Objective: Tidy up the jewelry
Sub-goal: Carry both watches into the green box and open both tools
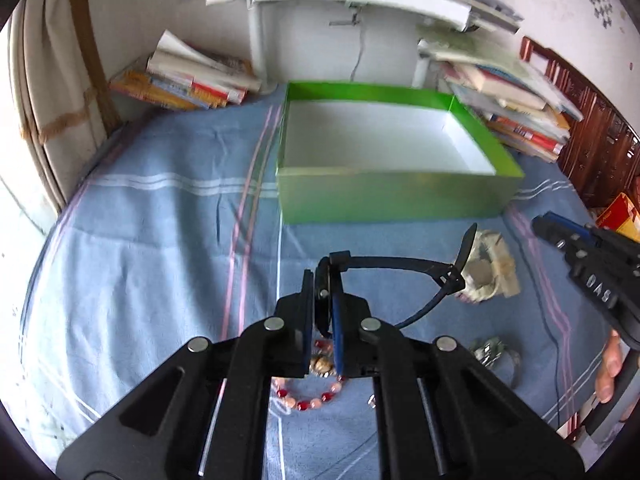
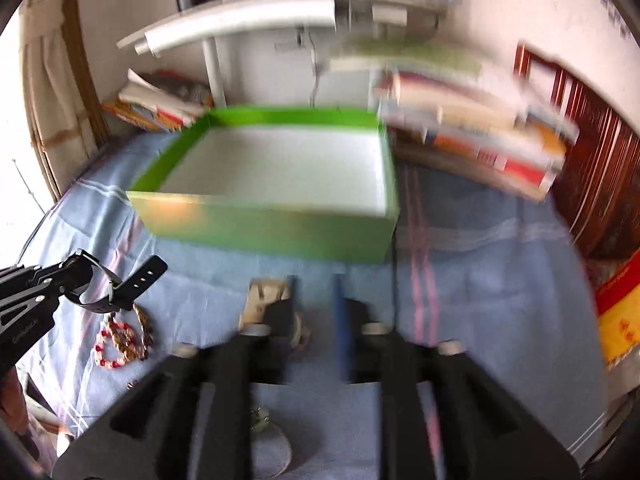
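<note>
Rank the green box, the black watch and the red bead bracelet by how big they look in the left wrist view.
1. green box, by far the largest.
2. black watch, clamped in the left gripper; nearness to the camera inflates it.
3. red bead bracelet, partly hidden behind the gripper, so unsure.

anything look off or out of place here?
Nothing damaged or spilled. The green box looks empty; the bead bracelets and a silvery piece lie loose on the blue cloth. The left gripper has a black watch in its jaws.
</note>
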A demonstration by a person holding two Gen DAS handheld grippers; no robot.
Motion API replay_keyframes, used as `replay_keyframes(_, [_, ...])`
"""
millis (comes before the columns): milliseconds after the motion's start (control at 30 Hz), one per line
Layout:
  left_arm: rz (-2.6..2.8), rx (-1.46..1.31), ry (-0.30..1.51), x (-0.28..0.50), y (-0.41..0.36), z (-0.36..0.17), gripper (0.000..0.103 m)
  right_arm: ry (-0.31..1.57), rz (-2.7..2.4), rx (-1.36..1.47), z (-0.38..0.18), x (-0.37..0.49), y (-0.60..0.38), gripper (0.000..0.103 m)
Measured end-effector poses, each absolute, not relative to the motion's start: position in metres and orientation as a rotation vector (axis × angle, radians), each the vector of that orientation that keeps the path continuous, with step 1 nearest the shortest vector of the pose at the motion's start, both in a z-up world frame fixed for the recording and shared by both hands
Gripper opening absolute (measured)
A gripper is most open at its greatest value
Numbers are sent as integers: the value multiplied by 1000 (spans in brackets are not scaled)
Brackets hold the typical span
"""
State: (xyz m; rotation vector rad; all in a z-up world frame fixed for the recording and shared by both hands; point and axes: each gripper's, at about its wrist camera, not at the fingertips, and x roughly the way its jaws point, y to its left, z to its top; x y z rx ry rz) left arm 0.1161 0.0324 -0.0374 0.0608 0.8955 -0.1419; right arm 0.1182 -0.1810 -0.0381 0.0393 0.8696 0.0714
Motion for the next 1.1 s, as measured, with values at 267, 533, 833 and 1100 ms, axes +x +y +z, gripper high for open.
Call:
replay_keyframes(267, [-101,66,961,113,40,-73,8,897,111,-37,-66,124,-144,33])
replay_keyframes(533, [-108,59,910,117,48,-46,8,845,150,-4,-37,126,-147,22])
replay_keyframes(833, [-111,42,774,189,31,26,8,657,84,22,33,180,-162,22])
replay_keyframes(1100, [-84,45,889,271,9,-21,10,823,9,30,-26,245,-173,22])
